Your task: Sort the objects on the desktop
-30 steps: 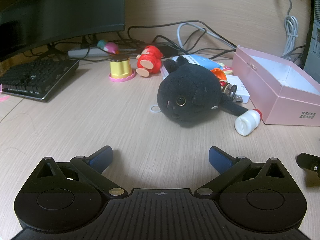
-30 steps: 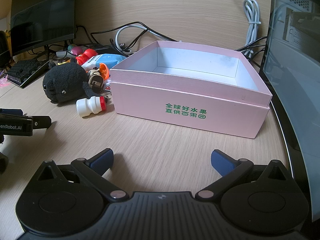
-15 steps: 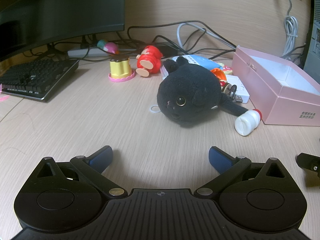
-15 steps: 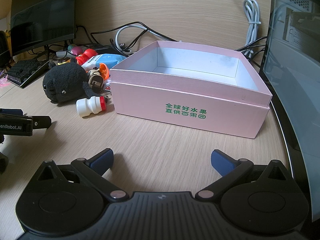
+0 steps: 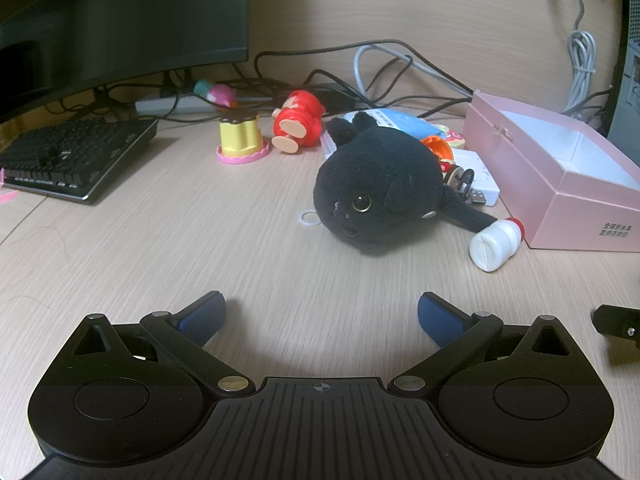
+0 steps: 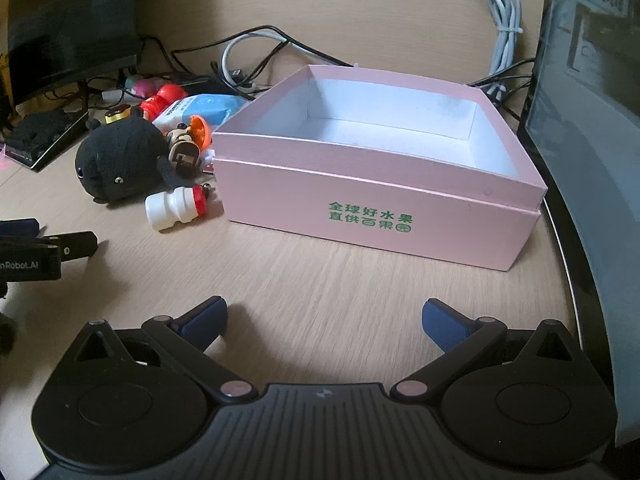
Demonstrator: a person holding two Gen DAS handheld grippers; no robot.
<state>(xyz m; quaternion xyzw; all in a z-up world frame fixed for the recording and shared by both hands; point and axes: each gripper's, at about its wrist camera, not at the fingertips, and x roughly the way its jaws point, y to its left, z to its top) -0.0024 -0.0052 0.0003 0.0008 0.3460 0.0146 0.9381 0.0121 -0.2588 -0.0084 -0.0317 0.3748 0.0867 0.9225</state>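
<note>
A black plush cat (image 5: 376, 192) lies on the wooden desk ahead of my left gripper (image 5: 320, 316), which is open and empty. A small white bottle with a red cap (image 5: 494, 242) lies right of the plush, beside an open, empty pink box (image 5: 580, 208). Behind are a yellow pudding toy (image 5: 240, 140), a red figure (image 5: 298, 124), a blue packet (image 5: 400, 122) and an orange toy (image 5: 438, 148). My right gripper (image 6: 324, 320) is open and empty, in front of the pink box (image 6: 376, 208); the plush (image 6: 120, 164) and bottle (image 6: 176, 208) lie to its left.
A black keyboard (image 5: 68, 156) and a monitor (image 5: 120, 24) stand at the left. Cables (image 5: 380, 64) run along the back wall. A computer case (image 6: 592, 120) stands right of the box. The left gripper's body (image 6: 36, 252) shows at the right wrist view's left edge.
</note>
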